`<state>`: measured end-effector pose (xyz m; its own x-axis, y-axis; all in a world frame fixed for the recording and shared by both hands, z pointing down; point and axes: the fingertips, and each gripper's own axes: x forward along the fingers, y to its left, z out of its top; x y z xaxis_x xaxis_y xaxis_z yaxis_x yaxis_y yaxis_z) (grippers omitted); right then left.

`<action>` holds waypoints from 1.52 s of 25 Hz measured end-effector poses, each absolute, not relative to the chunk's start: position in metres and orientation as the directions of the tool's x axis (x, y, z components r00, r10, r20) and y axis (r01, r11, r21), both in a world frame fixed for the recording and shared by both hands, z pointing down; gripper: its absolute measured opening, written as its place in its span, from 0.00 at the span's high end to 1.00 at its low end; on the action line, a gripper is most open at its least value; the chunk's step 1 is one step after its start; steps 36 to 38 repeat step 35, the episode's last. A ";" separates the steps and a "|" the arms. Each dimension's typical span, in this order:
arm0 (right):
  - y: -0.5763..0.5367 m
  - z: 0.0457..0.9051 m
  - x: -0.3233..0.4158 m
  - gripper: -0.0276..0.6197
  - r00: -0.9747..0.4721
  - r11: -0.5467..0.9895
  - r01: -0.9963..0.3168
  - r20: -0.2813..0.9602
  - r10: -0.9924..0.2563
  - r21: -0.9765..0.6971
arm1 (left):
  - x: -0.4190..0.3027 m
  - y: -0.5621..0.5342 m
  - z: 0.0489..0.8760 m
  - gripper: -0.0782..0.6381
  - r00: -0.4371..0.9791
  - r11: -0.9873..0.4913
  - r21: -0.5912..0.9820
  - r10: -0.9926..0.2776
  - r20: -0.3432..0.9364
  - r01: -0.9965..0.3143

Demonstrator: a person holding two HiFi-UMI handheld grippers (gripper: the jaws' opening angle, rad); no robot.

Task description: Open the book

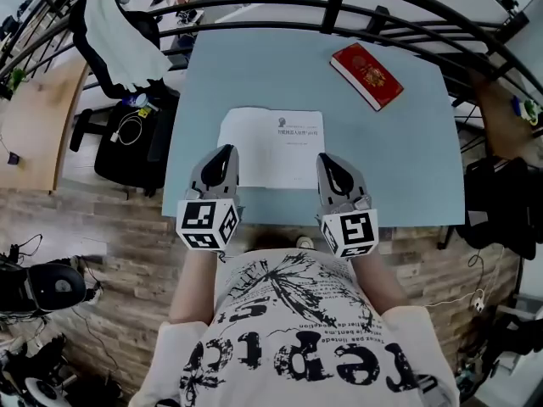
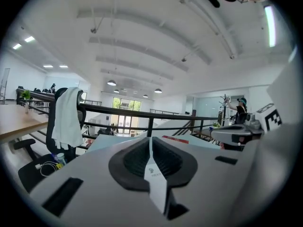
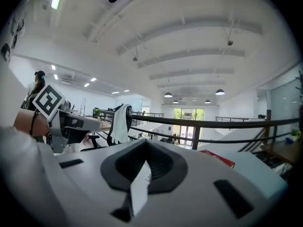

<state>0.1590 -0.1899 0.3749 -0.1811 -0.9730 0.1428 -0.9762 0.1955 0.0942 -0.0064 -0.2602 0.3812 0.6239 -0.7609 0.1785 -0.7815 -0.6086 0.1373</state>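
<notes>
I'm looking down on the pale blue rectangular table, and the task's thin white book lies flat near the middle of its near half, white face up with a few lines of small print towards the right. I can't tell whether that face is a cover or an open page. Left gripper hovers over the book's near left corner, right gripper over the near right corner, both aimed away from me. Neither touches it. In the left gripper view the jaws are pressed together along a single seam with nothing caught between them, and the right gripper view shows the same: jaws closed, empty. A closed red hardcover book sits at the table's far right, well apart from the white one. A curved black metal railing runs beyond the table's far edge.
</notes>
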 end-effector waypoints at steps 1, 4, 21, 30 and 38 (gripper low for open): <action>-0.190 0.371 0.165 0.94 -0.172 0.185 -0.979 0.131 -0.976 0.092 | 0.000 -0.258 0.374 0.85 0.634 -0.621 0.130 -0.757 0.157 -0.773; -0.188 0.365 0.178 0.94 -0.157 0.169 -0.981 0.115 -0.981 0.098 | 0.018 -0.250 0.356 0.86 0.663 -0.660 0.071 -0.743 0.088 -0.748; -0.182 0.364 0.196 0.94 -0.166 0.180 -0.977 0.117 -0.979 0.117 | 0.054 -0.233 0.344 0.86 0.727 -0.728 0.004 -0.685 0.039 -0.686; -0.176 0.363 0.193 0.94 -0.158 0.171 -0.979 0.115 -0.981 0.107 | 0.052 -0.227 0.343 0.86 0.727 -0.727 0.011 -0.685 0.043 -0.686; -0.170 0.363 0.192 0.94 -0.164 0.176 -0.978 0.115 -0.980 0.110 | 0.053 -0.221 0.347 0.86 0.731 -0.731 0.031 -0.680 0.048 -0.682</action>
